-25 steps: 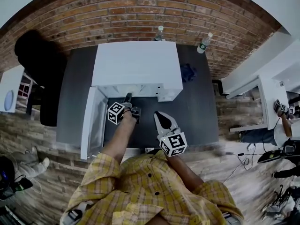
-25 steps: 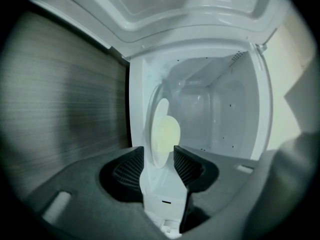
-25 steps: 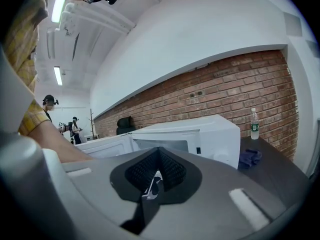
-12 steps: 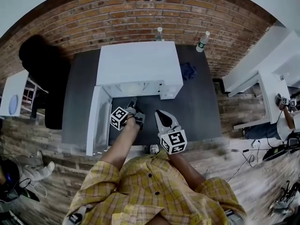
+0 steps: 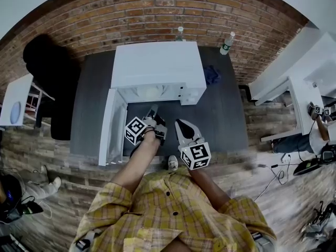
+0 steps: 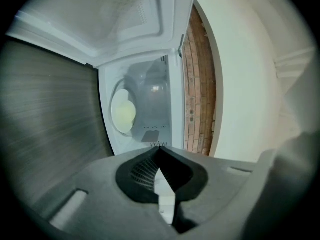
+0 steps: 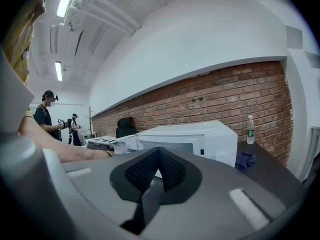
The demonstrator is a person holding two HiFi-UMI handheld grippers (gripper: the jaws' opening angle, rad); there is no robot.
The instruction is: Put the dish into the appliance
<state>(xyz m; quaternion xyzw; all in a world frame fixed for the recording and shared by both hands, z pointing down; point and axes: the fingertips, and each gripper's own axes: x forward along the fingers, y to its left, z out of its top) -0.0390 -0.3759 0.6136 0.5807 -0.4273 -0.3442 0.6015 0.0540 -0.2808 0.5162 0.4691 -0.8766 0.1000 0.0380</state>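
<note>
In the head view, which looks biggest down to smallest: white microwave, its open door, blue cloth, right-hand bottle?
1. white microwave
2. open door
3. blue cloth and right-hand bottle look about alike, so I won't rank them.

White appliance (image 5: 157, 67), pale yellow dish (image 6: 123, 113), dark grey table (image 5: 220, 119), red brick wall (image 5: 157, 9), yellow plaid shirt (image 5: 168, 209)
</note>
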